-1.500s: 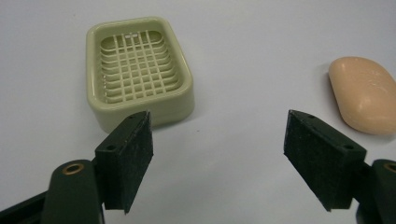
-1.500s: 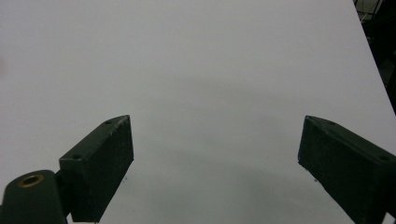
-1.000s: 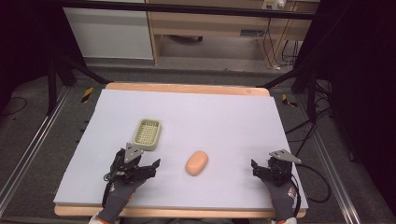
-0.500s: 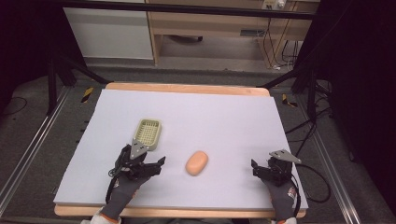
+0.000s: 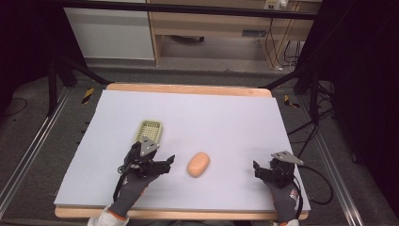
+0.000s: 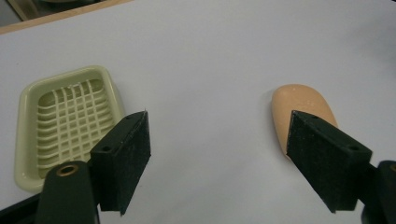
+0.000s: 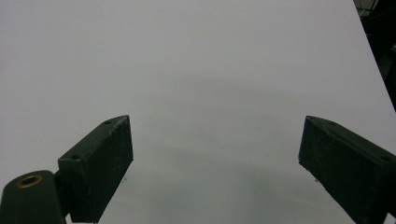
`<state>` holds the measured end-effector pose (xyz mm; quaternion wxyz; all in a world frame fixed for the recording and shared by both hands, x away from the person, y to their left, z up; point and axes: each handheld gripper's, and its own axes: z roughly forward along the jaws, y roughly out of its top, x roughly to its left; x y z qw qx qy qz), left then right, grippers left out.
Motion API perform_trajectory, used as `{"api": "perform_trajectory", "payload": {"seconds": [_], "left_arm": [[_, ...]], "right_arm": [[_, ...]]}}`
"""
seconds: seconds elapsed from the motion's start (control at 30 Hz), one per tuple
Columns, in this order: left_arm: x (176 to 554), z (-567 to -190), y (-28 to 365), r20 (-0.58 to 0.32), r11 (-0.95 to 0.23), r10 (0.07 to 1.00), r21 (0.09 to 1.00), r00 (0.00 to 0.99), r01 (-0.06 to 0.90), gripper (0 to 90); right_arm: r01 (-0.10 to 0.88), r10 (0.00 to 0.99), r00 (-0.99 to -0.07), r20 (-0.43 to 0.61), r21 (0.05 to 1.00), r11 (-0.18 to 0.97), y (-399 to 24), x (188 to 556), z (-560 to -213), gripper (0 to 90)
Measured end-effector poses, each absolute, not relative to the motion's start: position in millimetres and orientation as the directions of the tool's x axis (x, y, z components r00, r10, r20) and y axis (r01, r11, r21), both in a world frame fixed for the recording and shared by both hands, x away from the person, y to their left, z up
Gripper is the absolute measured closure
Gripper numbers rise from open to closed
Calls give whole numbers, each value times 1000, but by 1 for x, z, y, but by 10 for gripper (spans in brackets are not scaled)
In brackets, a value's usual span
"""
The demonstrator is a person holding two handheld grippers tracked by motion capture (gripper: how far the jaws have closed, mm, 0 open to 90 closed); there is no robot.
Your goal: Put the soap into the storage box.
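A pale yellow slatted dish sits on the white table sheet at the left. To its right lies an orange oval bar. My left gripper hovers just in front of the dish, pointing right toward the bar. Its jaws stand open and have just been opening, with nothing between them. The left gripper view has the dish beyond the left jaw, the bar beyond the right jaw, and the left gripper over bare sheet. My right gripper rests near the front right, and in its own view the right gripper is open and empty.
The white sheet covers a wooden table whose edge shows at the far side. Black cables trail from both grippers at the front corners. Metal rails and a cabinet stand on the floor beyond the table.
My left gripper has moved a little to the right and up, closer to the orange bar, and its jaws have spread wider. The right gripper has stayed put.
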<state>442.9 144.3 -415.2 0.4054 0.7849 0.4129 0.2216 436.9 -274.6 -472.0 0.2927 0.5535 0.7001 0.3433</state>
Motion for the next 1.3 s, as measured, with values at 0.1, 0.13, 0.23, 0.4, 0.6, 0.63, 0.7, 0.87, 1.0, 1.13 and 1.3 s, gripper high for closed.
{"api": "perform_trajectory", "payload": {"seconds": [0.1,0.13,0.23,0.4,0.6,0.63,0.7,0.87,1.0,1.13,1.3], "left_arm": [[444,-416,140,17,-339,823,816,567,468,208],[444,-415,138,22,-348,821,812,570,468,206],[444,-415,133,23,-353,815,812,578,465,206],[445,-414,126,26,-366,807,806,590,465,203],[447,-416,117,36,-388,797,796,603,465,202],[447,-416,116,40,-393,795,795,606,463,202],[447,-417,113,38,-394,794,792,607,465,201],[449,-418,108,34,-399,788,788,614,469,201],[451,-419,103,32,-406,783,784,622,470,196],[453,-420,97,34,-415,777,779,629,471,190],[455,-422,90,37,-429,767,772,640,469,182]], "right_arm": [[574,976,-216,-30,804,152,-275,437,-472,102],[574,976,-216,-30,805,152,-275,437,-472,102],[574,976,-216,-32,804,154,-274,437,-472,102],[573,976,-216,-34,805,155,-274,437,-472,102],[574,976,-217,-33,804,155,-274,437,-472,102],[575,975,-217,-34,803,156,-274,437,-472,102],[575,975,-218,-33,803,156,-274,437,-472,102],[576,975,-220,-34,802,158,-274,437,-472,101],[576,975,-220,-32,802,156,-274,437,-472,101],[577,975,-220,-31,802,156,-274,438,-472,101],[578,975,-219,-27,802,152,-274,438,-472,101]]}}
